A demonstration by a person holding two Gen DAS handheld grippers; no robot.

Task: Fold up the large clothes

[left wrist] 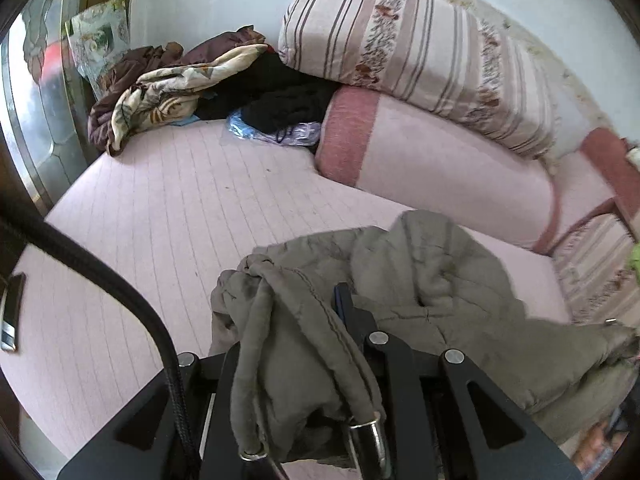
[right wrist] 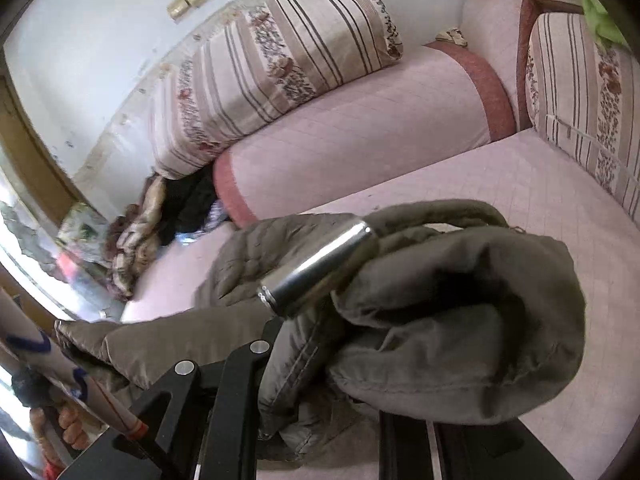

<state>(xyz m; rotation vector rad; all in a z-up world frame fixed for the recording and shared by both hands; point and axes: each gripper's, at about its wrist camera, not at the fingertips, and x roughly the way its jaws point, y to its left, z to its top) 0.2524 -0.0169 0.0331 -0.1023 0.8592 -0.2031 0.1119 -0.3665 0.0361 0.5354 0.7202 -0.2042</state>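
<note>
Fingers (left wrist: pixel 340 308) pinch olive coat (left wrist: pixel 440 288); clothes pile (left wrist: pixel 168 88) beyond.

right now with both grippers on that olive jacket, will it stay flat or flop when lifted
Likely floppy: the olive jacket sags in folds around the left gripper and right gripper. Its quilted padding suggests bulk, probably not much weight. The metal cord ends may swing.

Both grippers' fingers (left wrist: pixel 340 300) under olive jacket (left wrist: pixel 440 280).
</note>
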